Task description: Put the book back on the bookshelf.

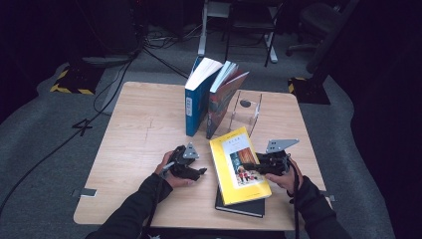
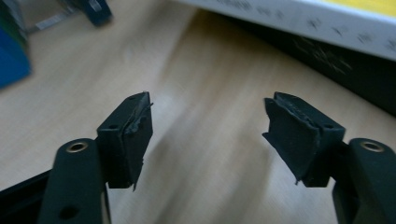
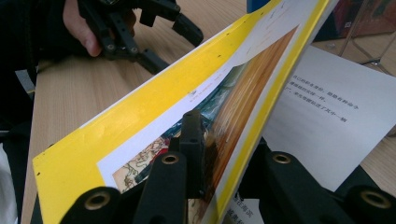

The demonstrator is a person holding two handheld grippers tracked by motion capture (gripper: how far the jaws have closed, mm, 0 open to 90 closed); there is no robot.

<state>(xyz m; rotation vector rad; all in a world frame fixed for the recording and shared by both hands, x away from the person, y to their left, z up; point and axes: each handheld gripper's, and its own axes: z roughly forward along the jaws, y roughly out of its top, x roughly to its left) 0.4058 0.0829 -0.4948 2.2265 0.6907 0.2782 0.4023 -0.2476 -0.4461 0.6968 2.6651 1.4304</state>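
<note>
Yellow paperback book (image 1: 239, 166), front cover lifted by the right claw (image 3: 219, 154) clamped on it, lies atop one black book (image 1: 241, 206) at the near right of the wooden counter (image 1: 139, 134). Left claw (image 2: 208, 135) spread apart. Two upright books far centre.

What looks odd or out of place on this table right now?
The yellow book's front cover is pinched by the right gripper and lifted off its white page. The two upright books lean and splay open beside the clear bookend.
</note>
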